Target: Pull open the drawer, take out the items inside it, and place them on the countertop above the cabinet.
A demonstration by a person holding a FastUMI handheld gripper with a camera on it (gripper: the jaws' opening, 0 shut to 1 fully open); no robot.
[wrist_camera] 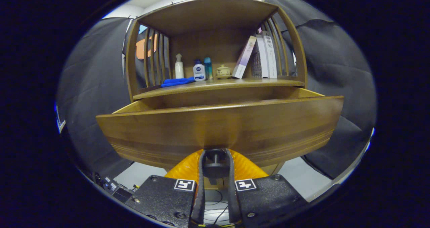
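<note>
One wooden cabinet, drawer pulled out toward camera, interior hidden behind front panel. Countertop carries books at right end, bottles mid-left, blue cloth at left front edge. Fingers clamped on drawer knob.

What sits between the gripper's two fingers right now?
In the gripper view, the dark round knob of the drawer sits between the fingers, which close on it from both sides. The drawer is pulled out below the countertop.
</note>
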